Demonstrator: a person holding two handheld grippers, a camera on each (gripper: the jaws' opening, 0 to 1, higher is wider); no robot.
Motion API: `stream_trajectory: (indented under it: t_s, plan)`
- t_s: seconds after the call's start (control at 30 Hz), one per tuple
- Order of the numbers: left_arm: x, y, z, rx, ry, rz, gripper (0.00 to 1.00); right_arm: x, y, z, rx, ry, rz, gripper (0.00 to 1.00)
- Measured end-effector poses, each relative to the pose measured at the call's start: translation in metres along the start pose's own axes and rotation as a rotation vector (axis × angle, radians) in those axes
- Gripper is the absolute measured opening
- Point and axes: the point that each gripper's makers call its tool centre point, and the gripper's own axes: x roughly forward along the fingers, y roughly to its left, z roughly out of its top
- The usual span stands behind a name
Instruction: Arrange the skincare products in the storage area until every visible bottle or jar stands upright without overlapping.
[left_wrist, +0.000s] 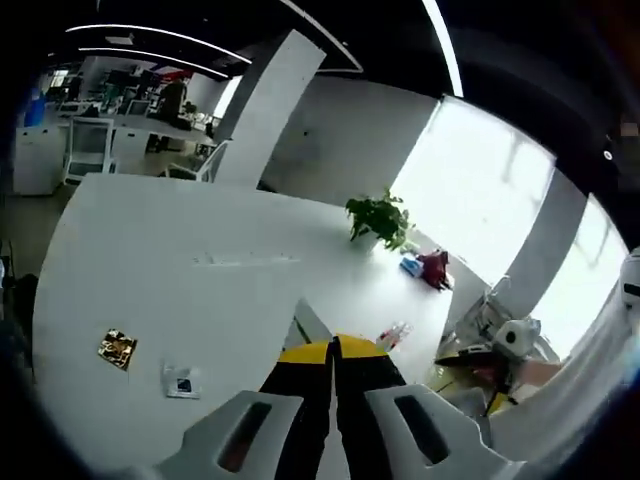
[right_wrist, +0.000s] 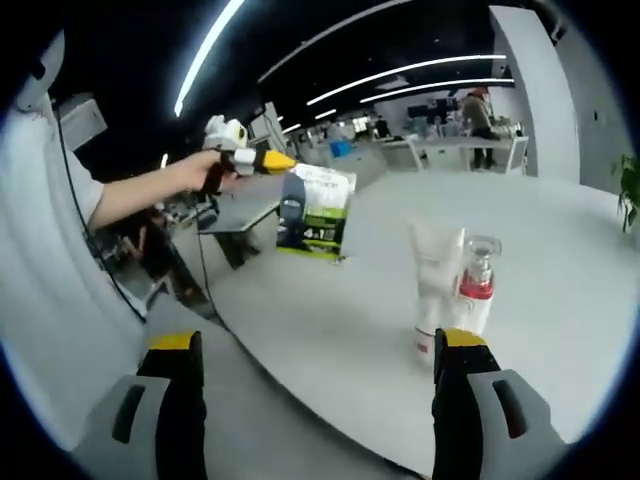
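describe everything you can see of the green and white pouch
The pouch looks like a flat, glossy packet, white at the top, lime green at the bottom, with a dark panel down its left side and small print including "4:1". It hangs upright in the air above the white table's near edge, pinched at its top corner by the left gripper, whose yellow-tipped jaws are shut on it. Nothing else touches it.

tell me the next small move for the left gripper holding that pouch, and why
Probably lower the pouch to the white table and stand it beside the white tube and the clear red-collared bottle. In the right gripper view the left gripper holds it in the air, while those two already stand upright, close together.
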Motion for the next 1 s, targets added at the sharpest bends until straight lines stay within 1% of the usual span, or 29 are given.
stream_trajectory:
  t_s: [0.03,0.07,0.17,0.2,0.23,0.4,0.47,0.5,0.53,0.57,0.6,0.63,0.67,0.7,0.73,0.77,0.8,0.83,0.87,0.9,0.93,1.0]
  plan:
    - [-0.002,-0.008,0.0,0.004,-0.005,-0.01,0.0,0.001,0.002,0.001,-0.003,-0.005,0.007,0.95]
    - [-0.004,-0.02,0.0,-0.004,-0.008,-0.035,0.0,0.002,0.004,0.003,-0.009,-0.013,0.021,0.95]
    - [-0.008,-0.052,0.0,-0.026,-0.019,-0.116,0.0,0.008,0.011,0.008,-0.027,-0.021,0.057,0.94]
    - [-0.01,-0.067,0.0,-0.029,-0.019,-0.154,0.0,0.011,0.014,0.01,-0.042,-0.024,0.076,0.94]
    - [-0.011,-0.076,0.0,-0.036,-0.022,-0.169,0.0,0.014,0.016,0.012,-0.051,-0.025,0.088,0.93]
    - [-0.014,-0.118,-0.001,-0.022,-0.01,-0.25,0.0,0.029,0.031,0.025,-0.098,-0.03,0.223,0.9]
    - [-0.015,-0.13,-0.002,-0.02,-0.005,-0.282,0.0,0.035,0.033,0.032,-0.108,-0.043,0.256,0.9]
    - [-0.016,-0.139,-0.002,-0.02,-0.003,-0.305,0.0,0.039,0.036,0.038,-0.102,-0.065,0.295,0.89]
    - [-0.017,-0.144,-0.003,-0.023,-0.005,-0.312,0.0,0.041,0.038,0.043,-0.085,-0.082,0.321,0.88]
    - [-0.018,-0.154,-0.004,-0.032,0.0,-0.34,0.0,0.044,0.039,0.05,-0.071,-0.105,0.351,0.87]
    - [-0.018,-0.161,-0.004,-0.04,-0.003,-0.356,0.0,0.045,0.043,0.054,-0.074,-0.123,0.382,0.86]
    - [-0.019,-0.168,-0.003,-0.056,-0.007,-0.381,0.0,0.045,0.048,0.064,-0.045,-0.169,0.429,0.84]
    - [-0.02,-0.172,-0.003,-0.063,-0.01,-0.393,0.0,0.043,0.051,0.068,-0.023,-0.186,0.463,0.8]
    - [-0.022,-0.178,-0.003,-0.071,-0.011,-0.414,0.0,0.039,0.06,0.074,-0.014,-0.212,0.526,0.73]
    - [-0.022,-0.18,-0.002,-0.074,-0.015,-0.416,0.0,0.036,0.066,0.078,-0.022,-0.236,0.555,0.65]
    - [-0.024,-0.184,-0.002,-0.079,-0.018,-0.426,0.0,0.033,0.071,0.079,-0.024,-0.244,0.58,0.54]
    - [-0.025,-0.186,-0.002,-0.084,-0.022,-0.432,0.0,0.029,0.079,0.078,-0.039,-0.242,0.614,0.36]
    - [-0.027,-0.19,-0.002,-0.092,-0.028,-0.441,0.0,0.027,0.083,0.076,-0.049,-0.242,0.629,0.23]
    - [-0.029,-0.191,0.0,-0.094,-0.037,-0.444,0.0,0.027,0.085,0.074,-0.048,-0.239,0.625,0.14]
    - [-0.03,-0.19,0.0,-0.097,-0.04,-0.445,0.0,0.025,0.09,0.073,-0.026,-0.242,0.64,0.04]
    - [-0.031,-0.189,0.0,-0.098,-0.041,-0.442,0.0,0.024,0.095,0.074,-0.034,-0.269,0.65,0.04]
    - [-0.033,-0.186,0.001,-0.102,-0.05,-0.43,0.0,0.023,0.098,0.073,-0.002,-0.271,0.658,0.02]
